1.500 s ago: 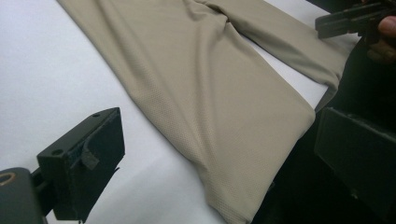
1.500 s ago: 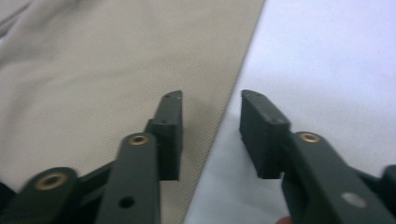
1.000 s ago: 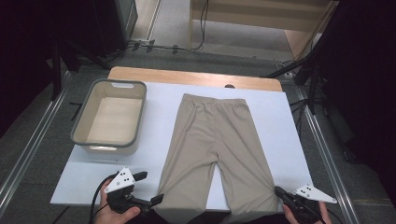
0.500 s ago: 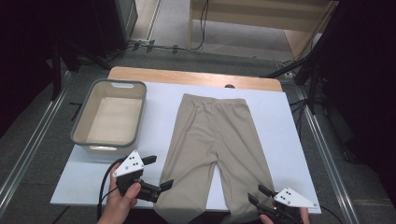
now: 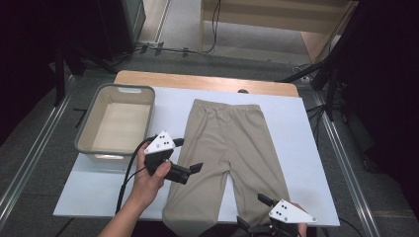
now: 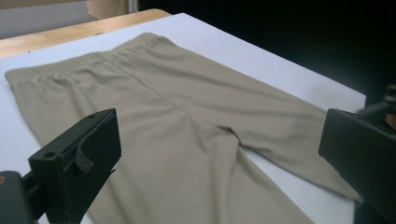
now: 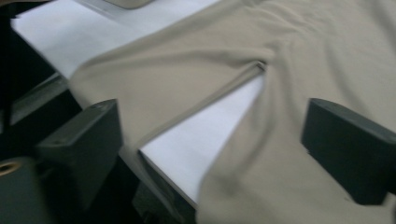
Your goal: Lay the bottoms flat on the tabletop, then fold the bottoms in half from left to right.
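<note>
Beige trousers (image 5: pixel 222 133) lie flat on the white board (image 5: pixel 296 128), waistband at the far end, legs toward me. My left gripper (image 5: pixel 188 154) hovers open above the outer edge of the left leg, held in a hand. In the left gripper view the jaws (image 6: pixel 219 154) stand wide apart, with the trousers (image 6: pixel 177 93) spread beyond them and nothing pinched. My right gripper (image 5: pixel 252 211) sits at the front edge by the right leg's hem. Its jaws (image 7: pixel 210 154) have just been opening and stand wide, the cloth (image 7: pixel 187 70) lying below them, not gripped.
A grey plastic bin (image 5: pixel 118 91), empty, stands on the board's left side, close to my left hand. The board rests on a wooden table (image 5: pixel 197 79). Dark frame rails and floor surround the table on both sides.
The left gripper has moved away from me and to the right, over the left leg. The right gripper has slid left along the front edge and its jaws have opened.
</note>
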Tool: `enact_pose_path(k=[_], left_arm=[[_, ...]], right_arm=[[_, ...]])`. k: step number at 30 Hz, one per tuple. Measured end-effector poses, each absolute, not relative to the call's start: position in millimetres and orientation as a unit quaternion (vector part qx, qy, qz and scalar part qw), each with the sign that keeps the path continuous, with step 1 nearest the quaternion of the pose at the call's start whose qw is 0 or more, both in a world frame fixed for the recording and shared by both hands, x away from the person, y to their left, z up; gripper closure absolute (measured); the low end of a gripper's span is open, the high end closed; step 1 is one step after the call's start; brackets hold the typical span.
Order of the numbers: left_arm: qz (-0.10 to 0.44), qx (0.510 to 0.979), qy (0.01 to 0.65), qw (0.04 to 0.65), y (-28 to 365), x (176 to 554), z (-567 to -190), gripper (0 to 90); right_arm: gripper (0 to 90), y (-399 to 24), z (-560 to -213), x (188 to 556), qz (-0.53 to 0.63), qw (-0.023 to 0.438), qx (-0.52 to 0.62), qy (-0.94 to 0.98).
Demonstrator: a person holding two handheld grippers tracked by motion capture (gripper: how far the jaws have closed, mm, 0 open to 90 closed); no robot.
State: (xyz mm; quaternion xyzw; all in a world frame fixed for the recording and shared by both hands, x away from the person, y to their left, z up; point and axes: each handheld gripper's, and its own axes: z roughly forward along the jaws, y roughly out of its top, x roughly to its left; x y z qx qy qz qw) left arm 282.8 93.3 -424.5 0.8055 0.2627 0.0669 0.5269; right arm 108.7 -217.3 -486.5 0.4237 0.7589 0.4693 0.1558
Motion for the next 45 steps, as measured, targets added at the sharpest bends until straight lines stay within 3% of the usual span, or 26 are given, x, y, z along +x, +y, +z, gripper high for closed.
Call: enact_pose_path(k=[31, 45], left_arm=[[0.055, 0.816, 0.295, 0.494, 33.1, 409.0, -425.0, 0.0], [0.043, 0.816, 0.322, 0.477, 21.1, 443.5, -438.1, 0.0]], right_arm=[[0.0, -196.5, -487.5, 105.5, 0.474, 0.166, 0.389, 0.772], [0.0, -192.7, -488.9, 102.6, 0.470, 0.165, 0.384, 0.777]])
